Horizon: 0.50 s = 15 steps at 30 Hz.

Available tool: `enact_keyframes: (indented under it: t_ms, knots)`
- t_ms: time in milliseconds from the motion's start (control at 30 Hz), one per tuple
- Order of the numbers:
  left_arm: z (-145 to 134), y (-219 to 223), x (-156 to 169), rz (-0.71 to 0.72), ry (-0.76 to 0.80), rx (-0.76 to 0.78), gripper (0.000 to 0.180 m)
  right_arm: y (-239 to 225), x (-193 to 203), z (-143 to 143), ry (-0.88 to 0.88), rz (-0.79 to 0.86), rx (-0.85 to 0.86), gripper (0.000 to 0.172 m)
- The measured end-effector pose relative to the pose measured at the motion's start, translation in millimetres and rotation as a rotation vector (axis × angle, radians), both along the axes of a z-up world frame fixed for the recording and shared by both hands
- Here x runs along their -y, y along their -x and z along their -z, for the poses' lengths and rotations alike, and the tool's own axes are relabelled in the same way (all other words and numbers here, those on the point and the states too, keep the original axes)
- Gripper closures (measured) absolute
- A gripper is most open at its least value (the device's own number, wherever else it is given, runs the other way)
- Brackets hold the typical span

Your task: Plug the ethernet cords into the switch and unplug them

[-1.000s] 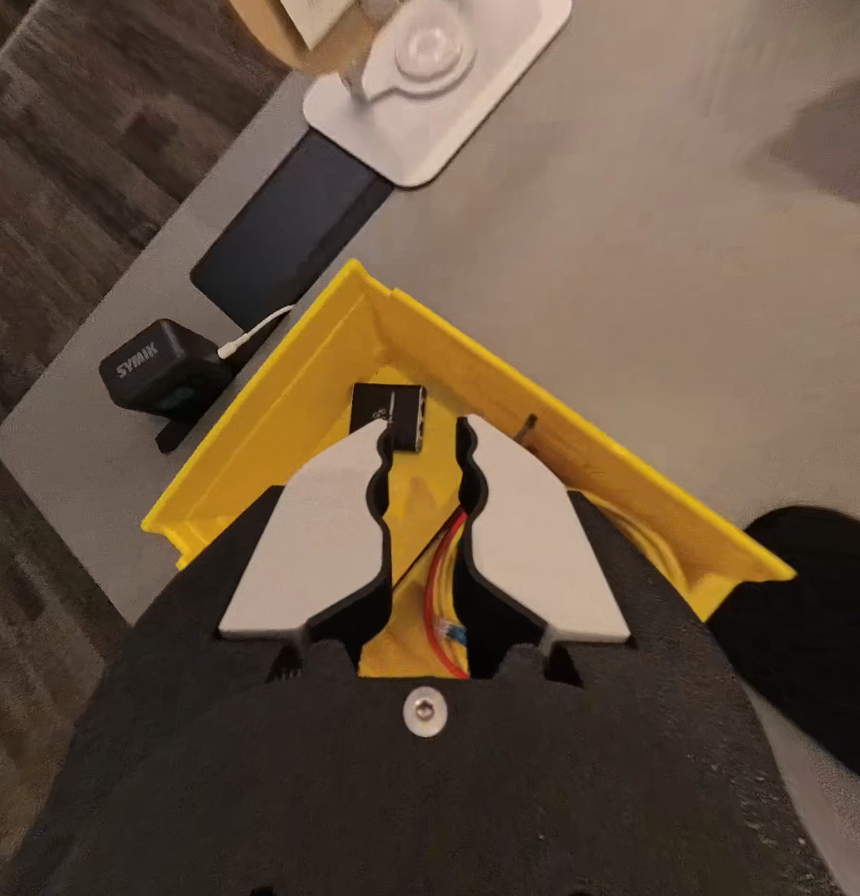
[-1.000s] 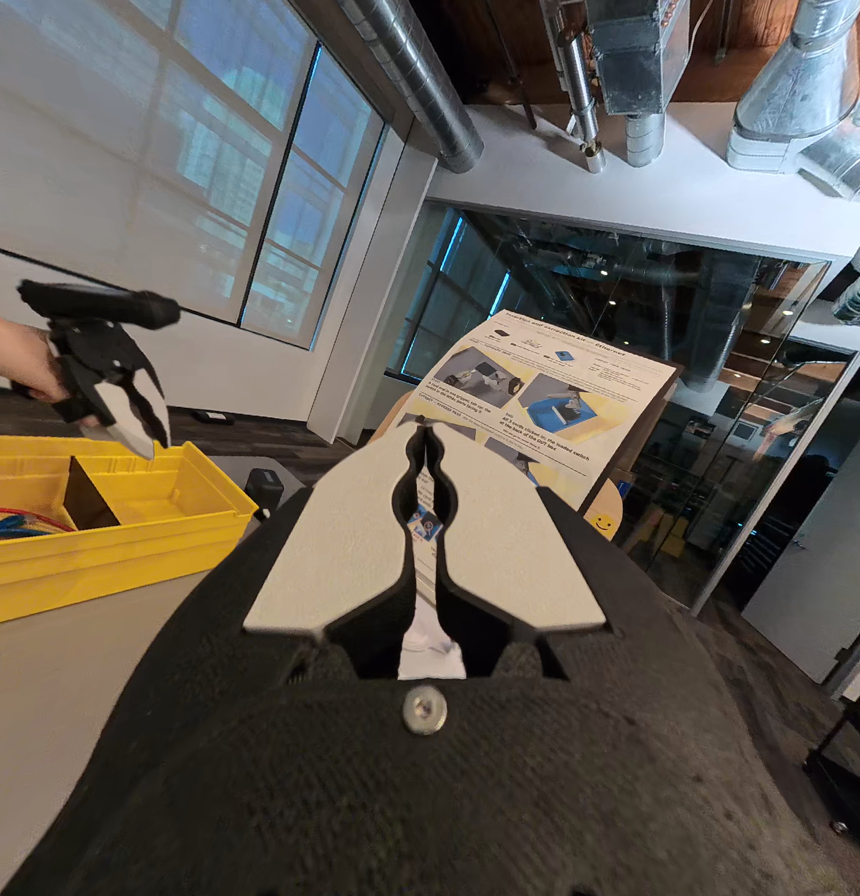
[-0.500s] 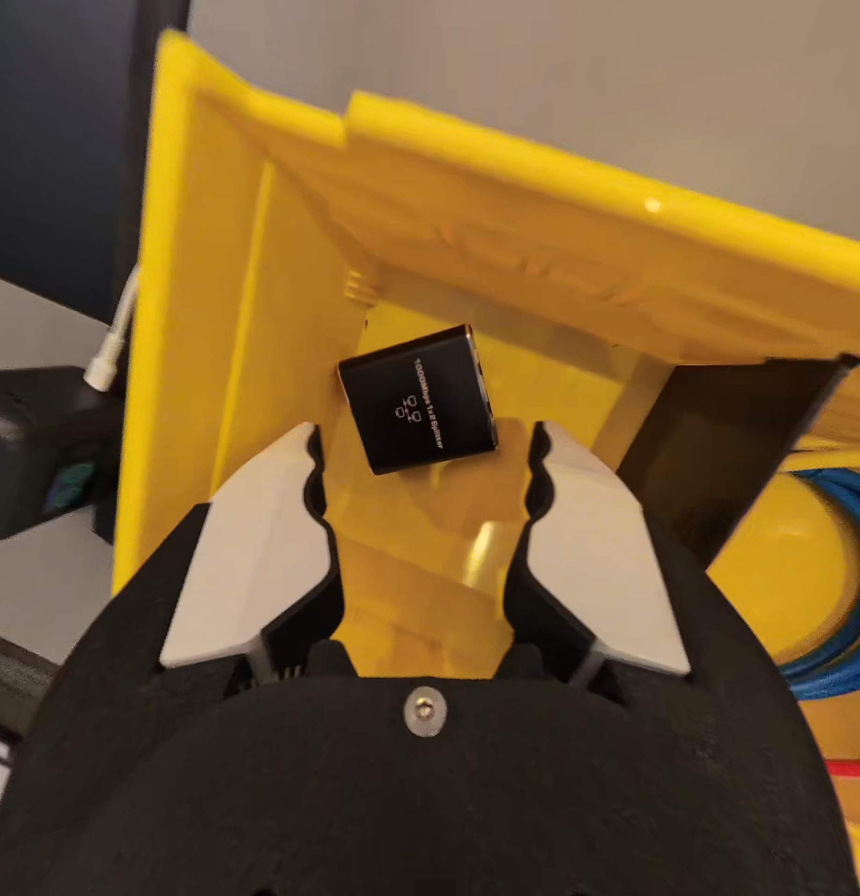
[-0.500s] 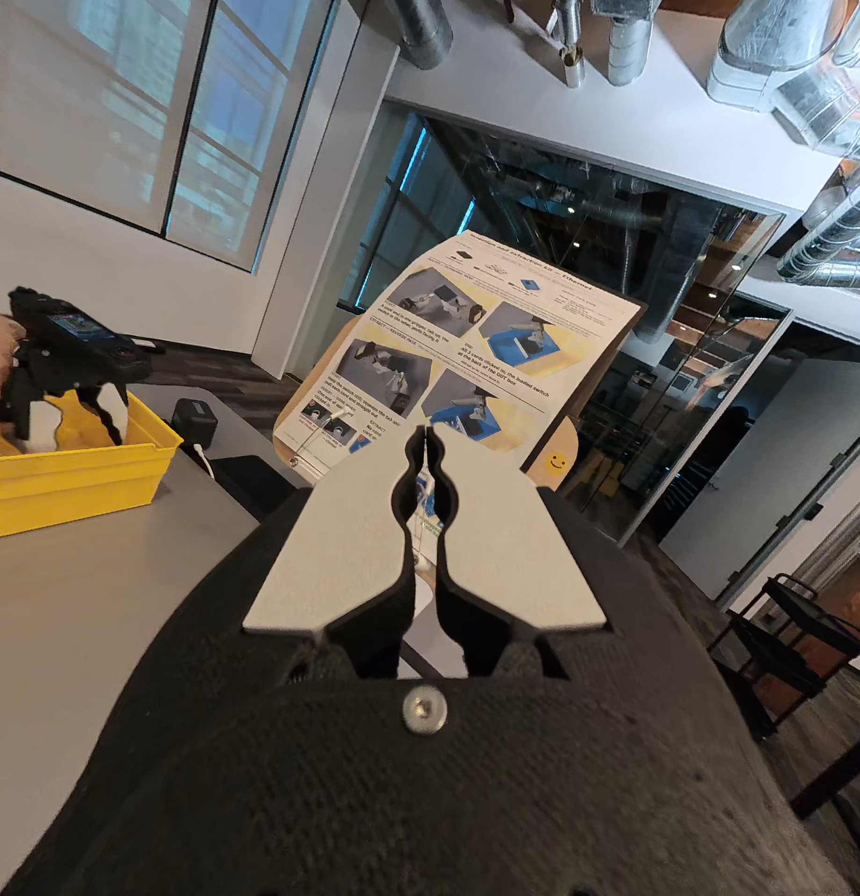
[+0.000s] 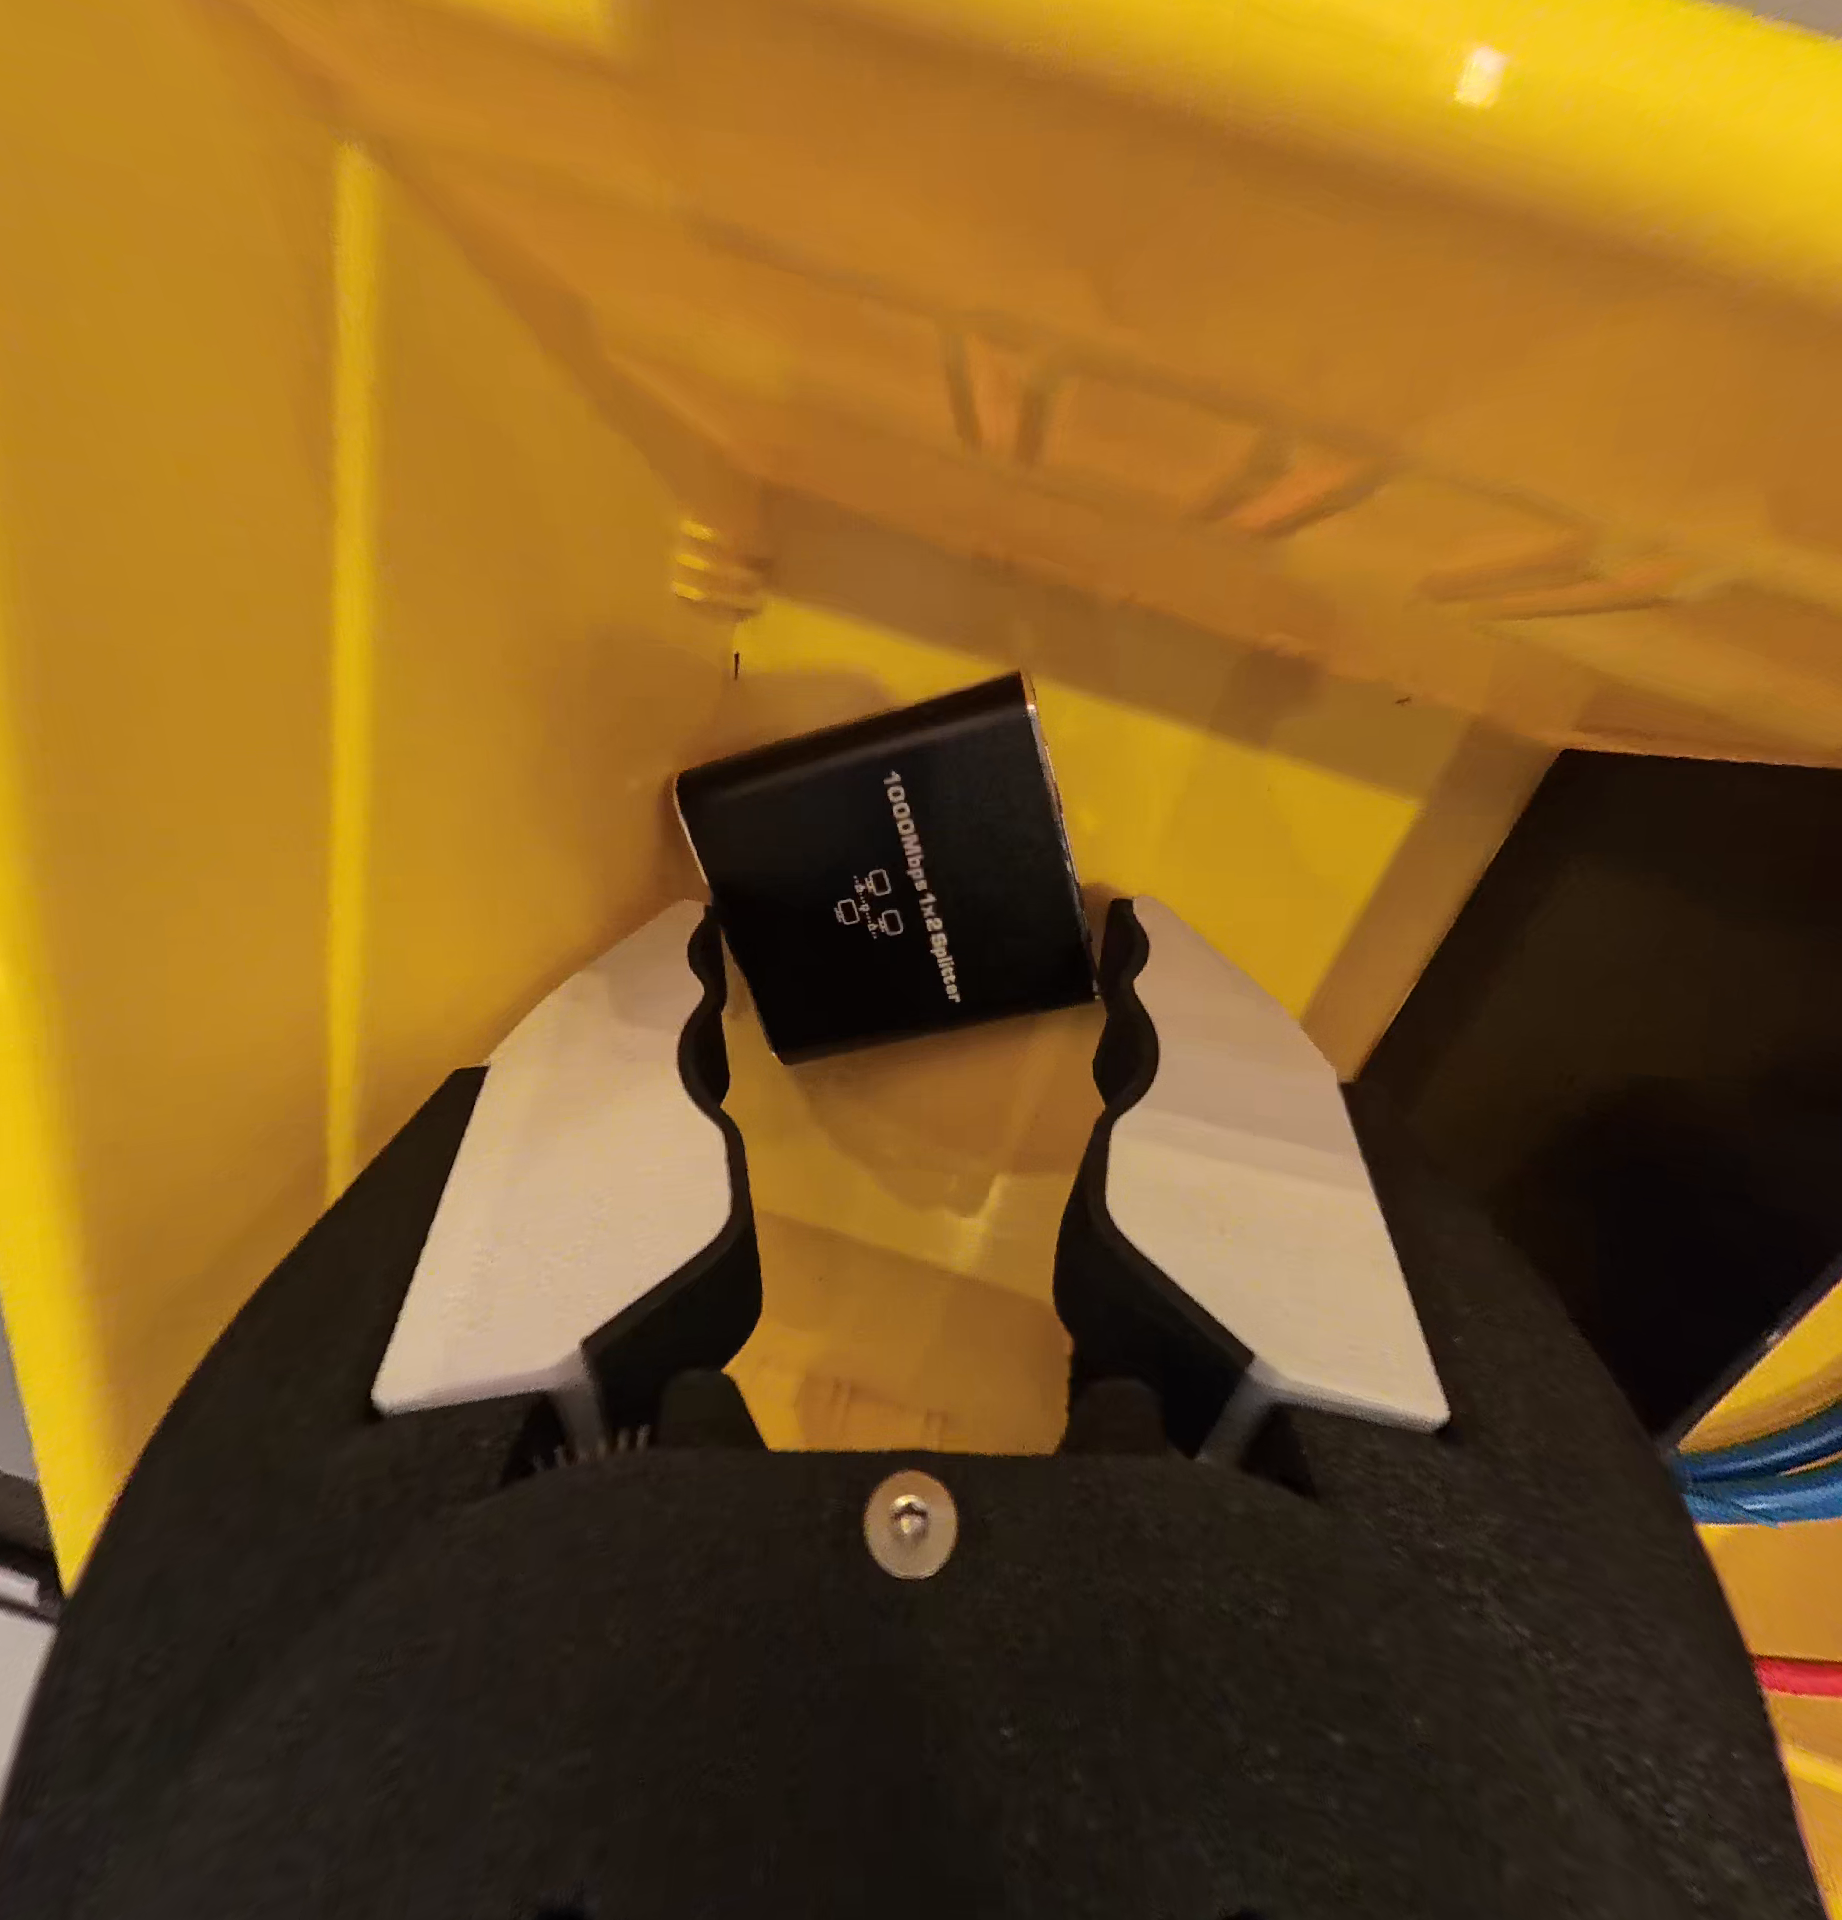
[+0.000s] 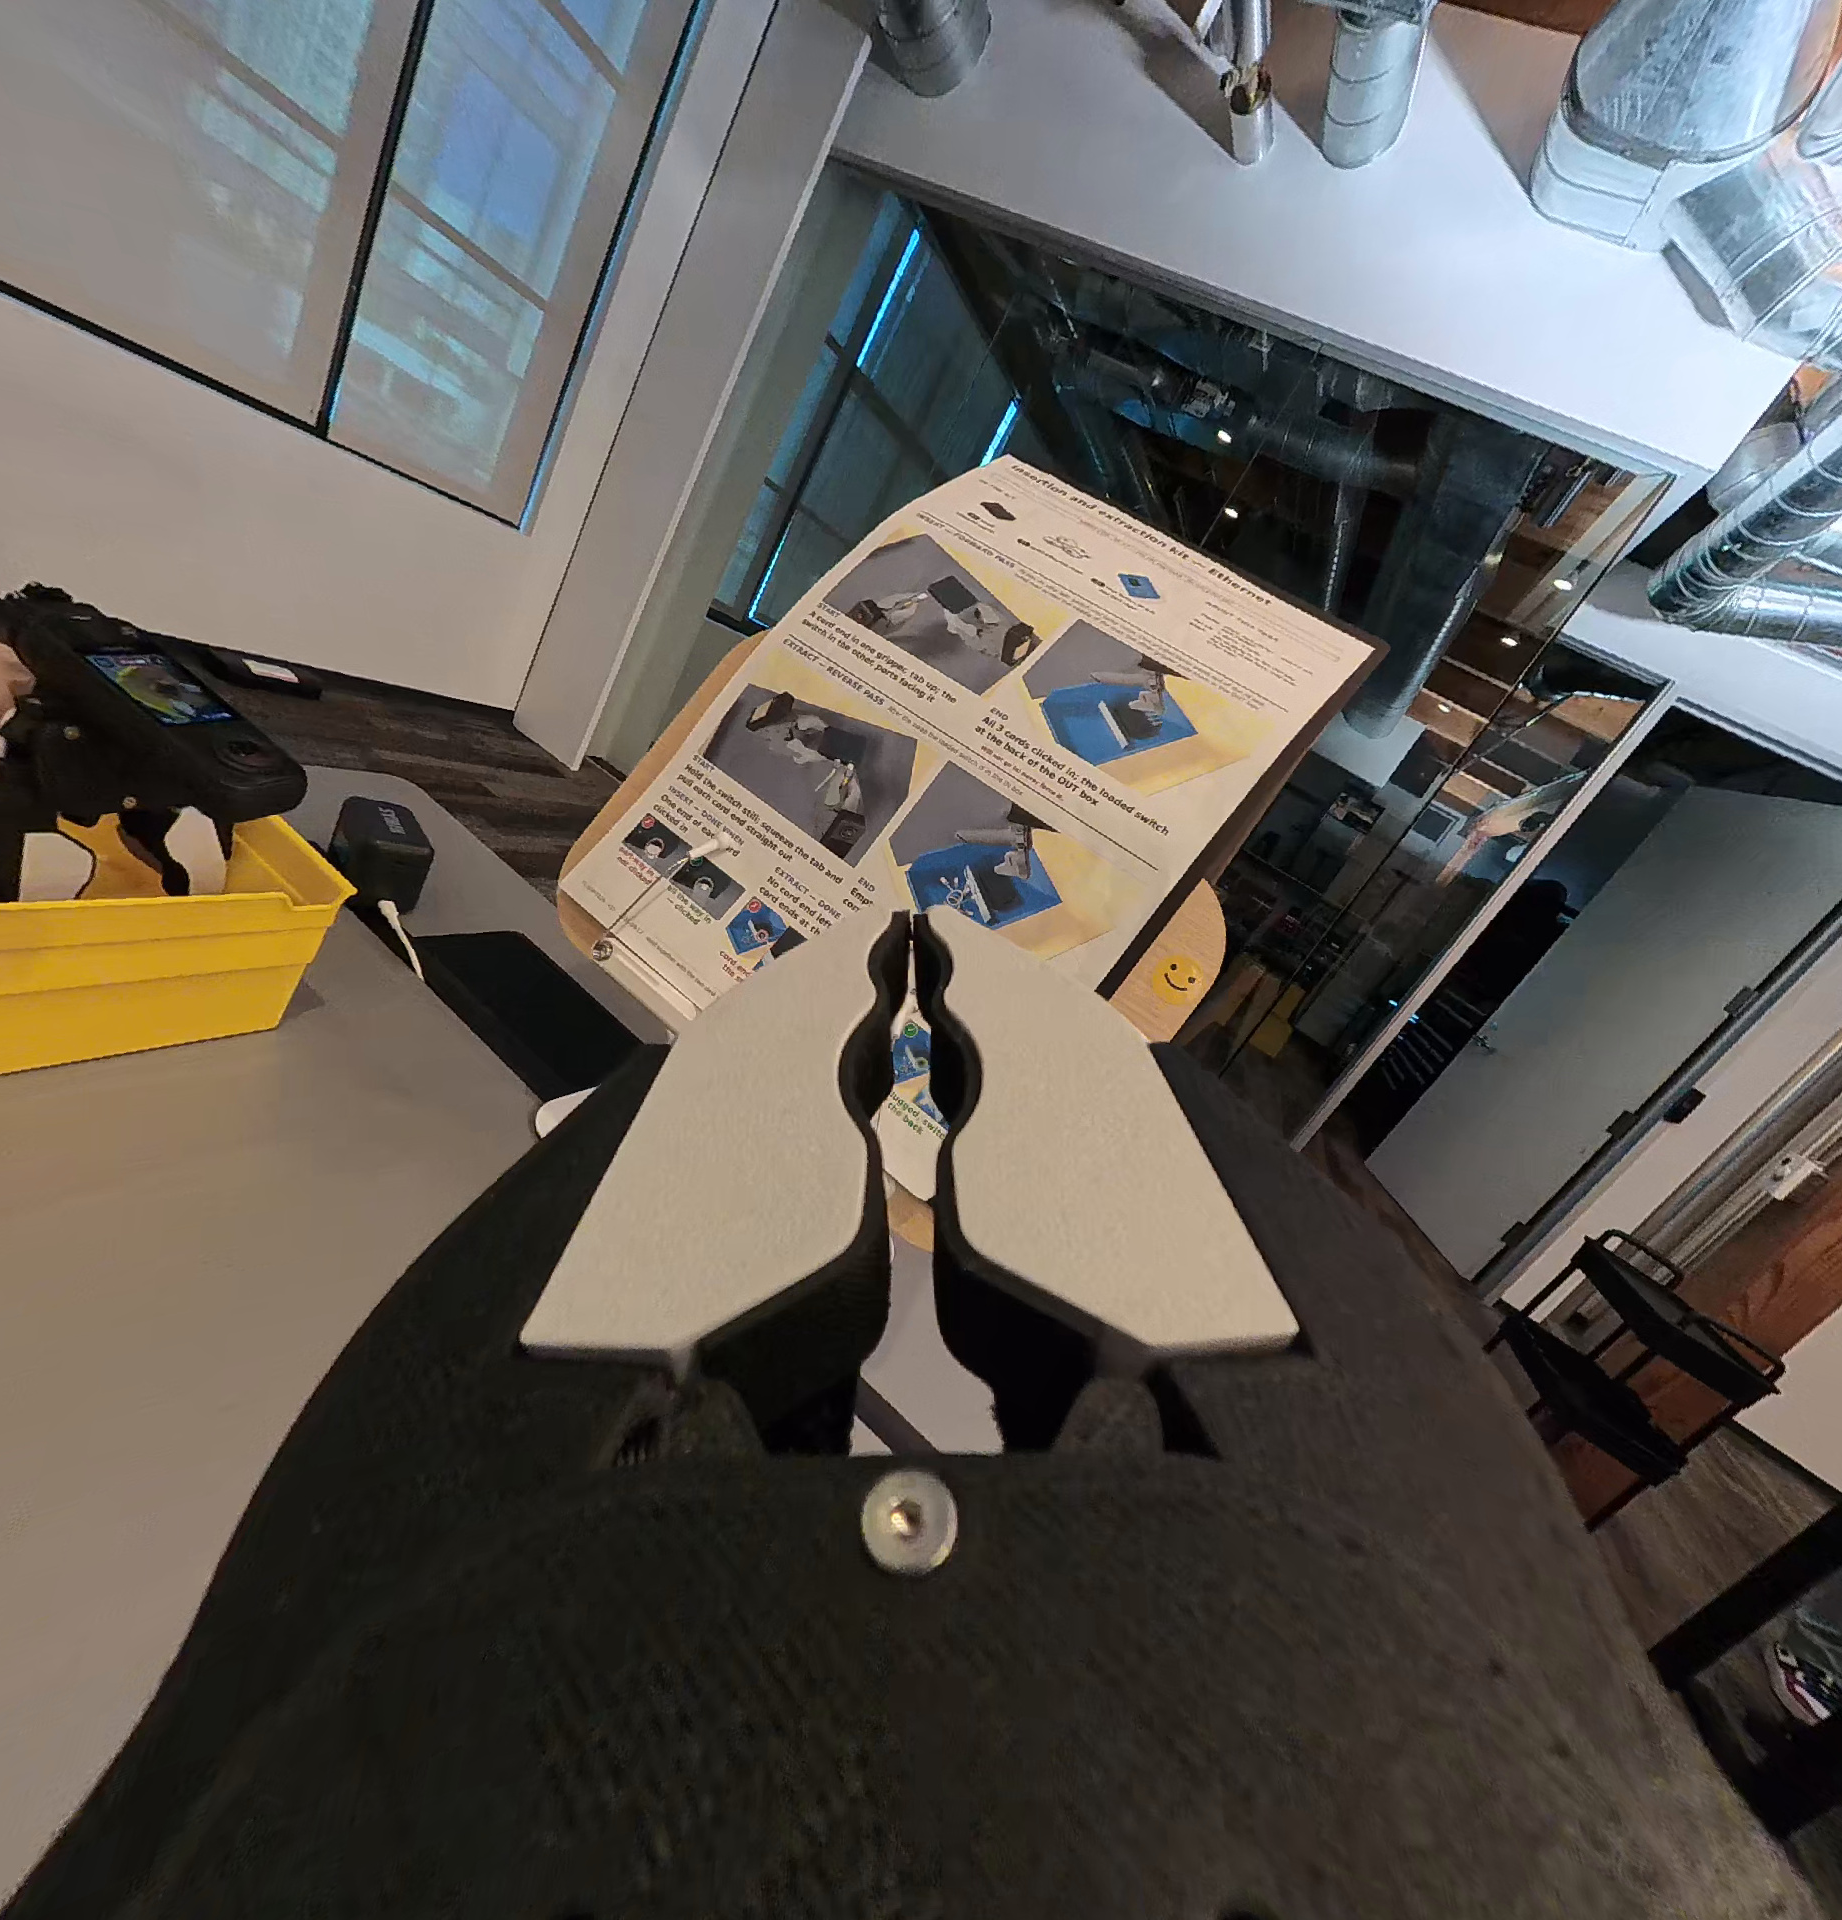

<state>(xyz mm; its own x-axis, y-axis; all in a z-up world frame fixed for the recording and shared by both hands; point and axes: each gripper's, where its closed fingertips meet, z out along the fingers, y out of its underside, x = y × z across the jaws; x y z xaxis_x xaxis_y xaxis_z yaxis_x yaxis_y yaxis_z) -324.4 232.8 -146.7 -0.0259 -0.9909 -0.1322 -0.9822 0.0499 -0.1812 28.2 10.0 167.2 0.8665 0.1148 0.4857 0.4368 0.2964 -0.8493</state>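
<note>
Inside yellow bin (image 5: 273, 520): left gripper (image 5: 912, 935) straddles black switch (image 5: 886, 873), a sliver of room at each fingertip | bin corner walls close behind and left | black divider (image 5: 1623, 1039) blocks right | grey tabletop (image 6: 221, 1247) beside bin lies open

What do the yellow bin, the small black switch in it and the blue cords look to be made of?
Yellow bin: likely moulded plastic, glossy; ribbed walls catch highlights.
Switch: smooth black casing with a bright edge along one side, perhaps anodised metal or hard plastic; cannot say which.
Blue cords: flexible jacketed cable, probably plastic or rubber, lying in curved strands past the black divider.
</note>
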Motion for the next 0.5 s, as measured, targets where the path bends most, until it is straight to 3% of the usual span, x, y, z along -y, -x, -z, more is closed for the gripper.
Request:
enact_keyframes:
  t_ms: [267,400,500]
  knots:
    - [-20,22,-6,-0.013,-0.110,-0.054,0.113,3,3,0,0.000,-0.018,0.032,0.170]
    - [-59,31,-4,-0.048,-0.174,-0.027,0.113,1,6,-1,0.004,-0.015,0.057,0.169]
    - [-103,28,2,-0.077,-0.231,0.032,0.113,-3,12,-3,0.017,-0.015,0.056,0.168]
